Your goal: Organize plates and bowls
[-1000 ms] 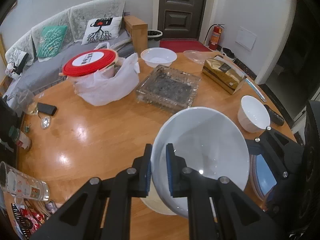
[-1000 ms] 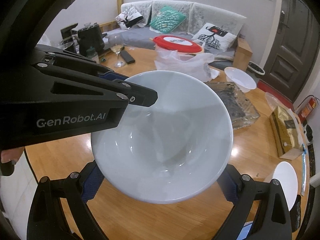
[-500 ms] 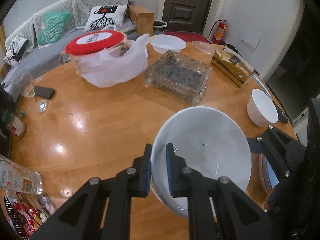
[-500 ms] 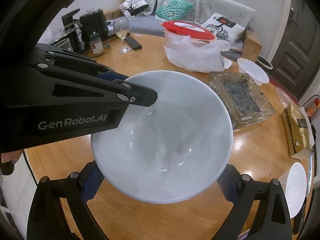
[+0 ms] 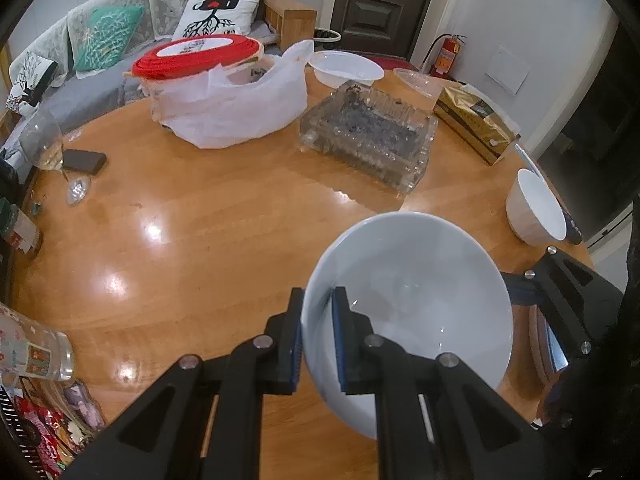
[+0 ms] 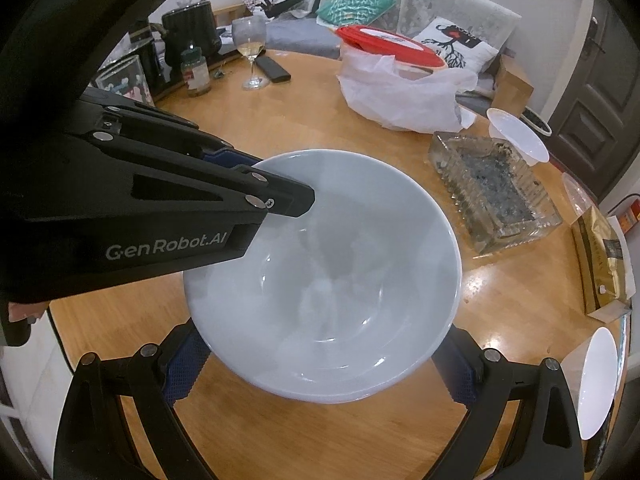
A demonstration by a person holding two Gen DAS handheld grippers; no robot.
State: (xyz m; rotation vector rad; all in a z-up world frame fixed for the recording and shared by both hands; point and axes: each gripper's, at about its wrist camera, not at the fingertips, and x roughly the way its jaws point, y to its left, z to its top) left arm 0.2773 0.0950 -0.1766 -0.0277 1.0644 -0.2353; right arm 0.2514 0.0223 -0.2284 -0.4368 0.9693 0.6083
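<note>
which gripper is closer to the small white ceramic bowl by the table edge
Right. The right gripper straddles the large white bowl, one finger just beside the small white ceramic bowl. The left gripper pinches the far rim, farther away.

Both handheld grippers were matte black plastic, with angular triangular cut-outs and silver round screws. The left gripper (image 5: 317, 336) wore blue ribbed pads (image 5: 341, 336); white "GenRobot.AI" lettering (image 6: 166, 245) marked its side. The right gripper (image 6: 320, 364) carried textured blue pads (image 6: 186, 364).
</note>
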